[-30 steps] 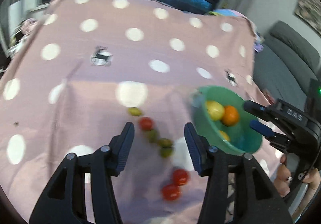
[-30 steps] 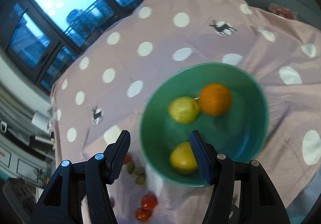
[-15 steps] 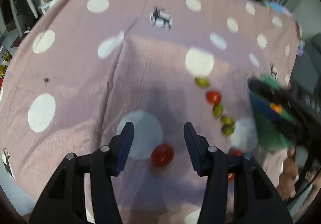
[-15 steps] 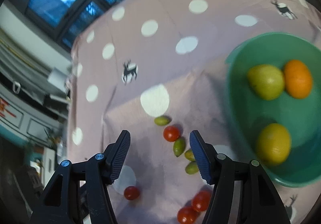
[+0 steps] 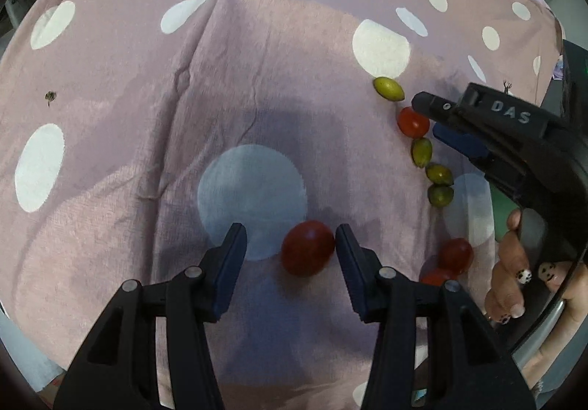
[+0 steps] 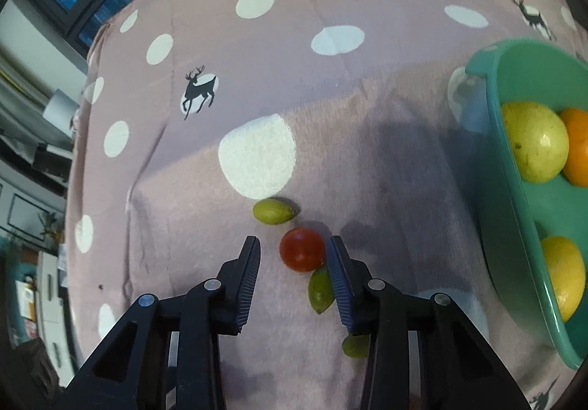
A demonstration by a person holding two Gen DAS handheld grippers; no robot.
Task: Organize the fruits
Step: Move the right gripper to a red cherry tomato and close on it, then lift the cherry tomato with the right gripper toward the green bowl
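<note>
The left gripper (image 5: 287, 239) hangs over the pink spotted cloth (image 5: 147, 123), its jaws part open around a red tomato (image 5: 308, 252); the right pad looks to touch it, the left stands clear. Beyond, a curved row of green olive-like fruits (image 5: 421, 151) and tomatoes runs up the cloth. The right gripper (image 6: 293, 254) is closing around another tomato (image 6: 302, 254), which lies against its right pad, perhaps just touching, with a gap at the left. A green fruit (image 6: 273, 211) lies just past it. At far right stands the teal bowl (image 6: 514, 219) holding a pale pear-like fruit (image 6: 534, 147), an orange (image 6: 577, 153) and a lemon (image 6: 564, 277).
</note>
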